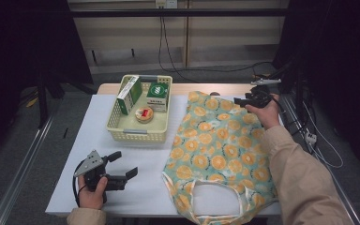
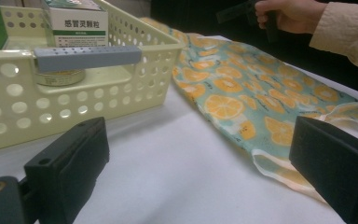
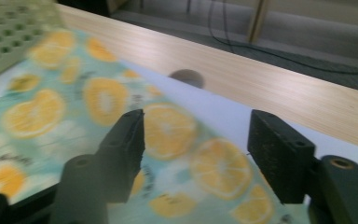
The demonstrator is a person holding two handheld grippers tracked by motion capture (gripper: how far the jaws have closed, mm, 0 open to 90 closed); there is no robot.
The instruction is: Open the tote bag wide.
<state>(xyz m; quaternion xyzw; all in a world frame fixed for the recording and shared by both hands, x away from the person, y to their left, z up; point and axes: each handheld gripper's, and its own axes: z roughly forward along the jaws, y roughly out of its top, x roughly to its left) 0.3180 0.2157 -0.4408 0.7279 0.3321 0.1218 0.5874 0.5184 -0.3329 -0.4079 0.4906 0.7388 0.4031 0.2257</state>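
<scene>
A fabric bag printed with orange slices lies flat on the right half of the white sheet, its handles toward the near edge. My right gripper hovers over the bag's far corner. In the right gripper view, the gripper is open above the bag with nothing between the jaws. My left gripper rests near the front left of the sheet, open and empty. In the left gripper view, the gripper points at the bag and the basket.
A cream perforated basket at the back centre holds two green and white boxes and a small round tin. The wooden table edge with a round hole lies beyond the bag. Cables run across the floor behind.
</scene>
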